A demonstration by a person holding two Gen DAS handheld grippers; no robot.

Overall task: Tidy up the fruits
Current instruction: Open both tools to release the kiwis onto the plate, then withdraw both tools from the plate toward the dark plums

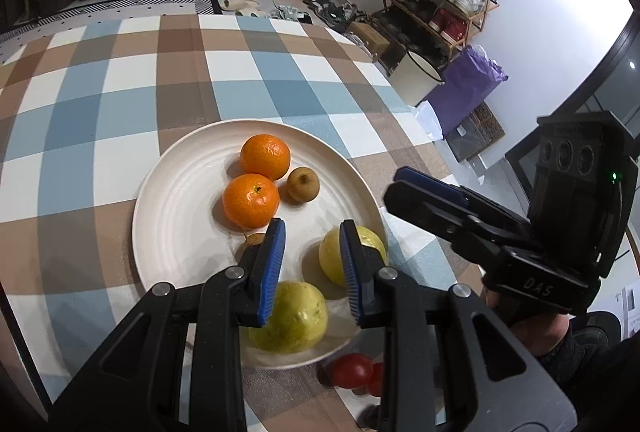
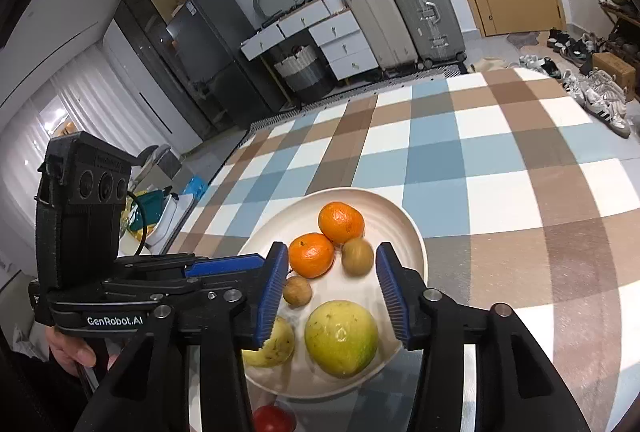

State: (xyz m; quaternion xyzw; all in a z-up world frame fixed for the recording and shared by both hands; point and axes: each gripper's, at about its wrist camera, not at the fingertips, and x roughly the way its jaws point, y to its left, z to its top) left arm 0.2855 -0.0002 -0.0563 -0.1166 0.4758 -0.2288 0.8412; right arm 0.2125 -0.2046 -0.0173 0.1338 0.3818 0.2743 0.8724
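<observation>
The right hand-held gripper (image 2: pixel 332 296) hangs open and empty over a white plate (image 2: pixel 404 228) on the checked bench (image 2: pixel 500 168). The left hand-held gripper (image 1: pixel 312 264) holds nothing, its jaws a little apart. The plate holds two oranges (image 2: pixel 341 222), two big yellow-green fruits (image 2: pixel 341 338) and two small brown ones (image 2: pixel 357 256). A red fruit (image 1: pixel 352 370) beside the plate is half hidden

We find two oranges (image 2: pixel 326 238) at the plate's (image 2: pixel 408 228) far side, two guavas (image 2: pixel 341 338) at its near side, tomatoes (image 1: pixel 354 372) on the table (image 2: pixel 500 160) before it.
</observation>
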